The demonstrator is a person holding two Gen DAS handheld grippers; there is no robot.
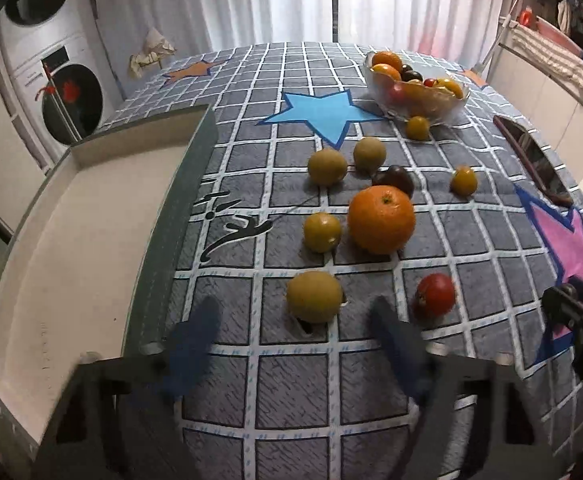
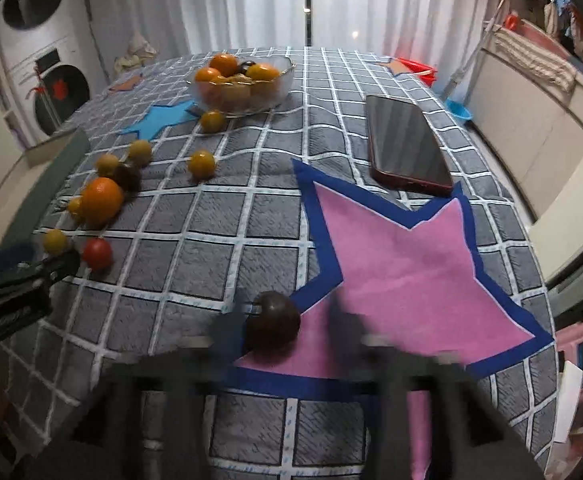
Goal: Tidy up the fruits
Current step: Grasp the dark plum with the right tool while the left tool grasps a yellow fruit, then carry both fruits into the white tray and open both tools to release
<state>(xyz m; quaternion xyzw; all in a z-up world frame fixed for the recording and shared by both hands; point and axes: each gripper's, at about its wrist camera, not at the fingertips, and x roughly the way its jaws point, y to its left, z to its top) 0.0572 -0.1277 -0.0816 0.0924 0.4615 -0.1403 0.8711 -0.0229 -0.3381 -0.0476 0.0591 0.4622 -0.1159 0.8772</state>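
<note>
Fruits lie scattered on the cloth (image 1: 291, 380) near the bowl (image 1: 419, 96). The left gripper (image 1: 291, 320) stands agape, a yellow fruit (image 1: 314, 296) just beyond its fingers, untouched. The right gripper (image 2: 287, 320) is blurred around a dark fruit (image 2: 273, 326); grip unclear.

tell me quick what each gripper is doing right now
left gripper: open, yellow fruit between its fingers, untouched
right gripper: closed on the dark fruit, though blurred
</note>
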